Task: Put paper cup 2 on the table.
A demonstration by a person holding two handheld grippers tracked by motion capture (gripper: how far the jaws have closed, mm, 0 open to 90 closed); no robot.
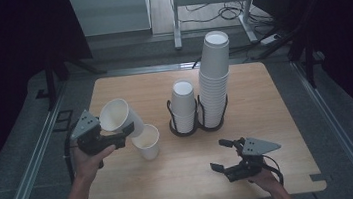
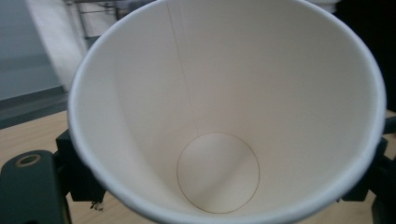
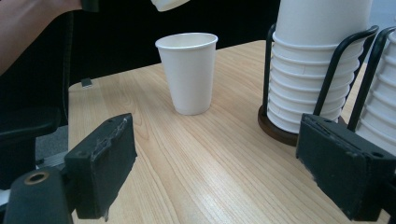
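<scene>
The pale wooden worktop (image 1: 267, 119) sits in a dark room. Near, the right claw (image 1: 222, 154) gapes with nothing between its jaws. The left claw (image 1: 118, 131) grips one tilted paper cup (image 1: 116, 117) above a second, upright cup (image 1: 148, 141). Beyond: two cup stacks (image 1: 215, 80) in a black rack (image 1: 188, 128), then grey floor (image 1: 123, 50).

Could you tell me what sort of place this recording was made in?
Most likely a lab or studio: a wooden table ringed by dark curtains, loose cables on the floor behind, and stacked paper cups laid out as test props.
</scene>
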